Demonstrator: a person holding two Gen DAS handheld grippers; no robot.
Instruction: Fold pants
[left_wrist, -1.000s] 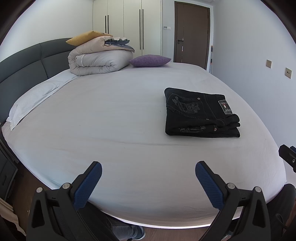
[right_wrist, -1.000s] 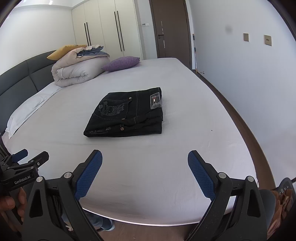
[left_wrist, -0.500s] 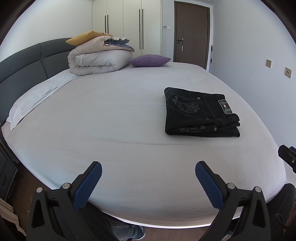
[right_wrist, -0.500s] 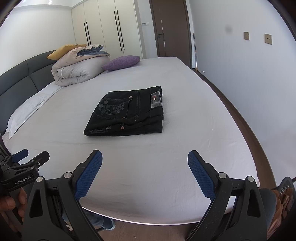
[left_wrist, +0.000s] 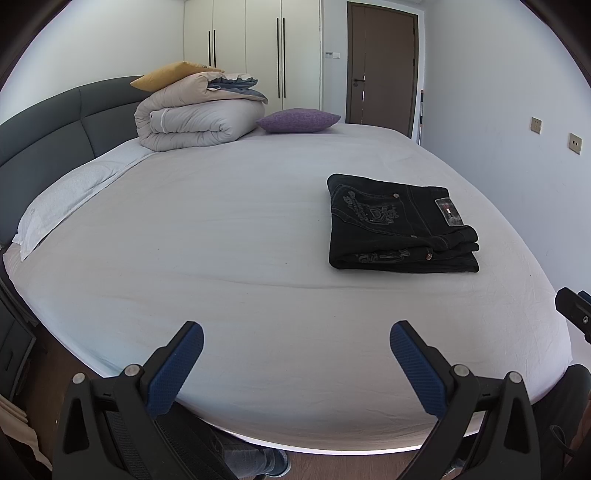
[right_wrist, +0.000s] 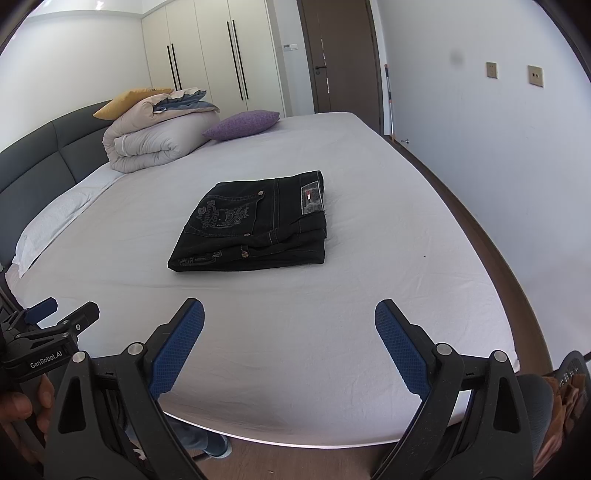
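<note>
I see one bed (left_wrist: 229, 236) filling most of both views, its white sheet smooth apart from a long shallow crease near the foot, with one dark grey padded headboard (left_wrist: 48, 136) along the far left. At the head end I count one rolled beige duvet (left_wrist: 192, 122), one mustard cushion (left_wrist: 166, 74) lying on top of it, one purple cushion (left_wrist: 297, 120) just beside it, and one flat white pillow (left_wrist: 70, 195) along the headboard. Behind them stand one white wardrobe (left_wrist: 258, 51) with long dark handles and one brown door (left_wrist: 380, 66); I count two wall plates (right_wrist: 535, 75) on the right wall.

One pair of black jeans (right_wrist: 255, 225) lies folded into a compact rectangle on the sheet, embroidered back pocket and one small brand patch facing up, toward the right half of the bed and well apart from both tools.

My left gripper (left_wrist: 295, 354) is spread wide with nothing between its two blue pads, held over the foot edge of the mattress. My right gripper (right_wrist: 290, 332) is likewise spread and empty, the jeans straight ahead of it
</note>
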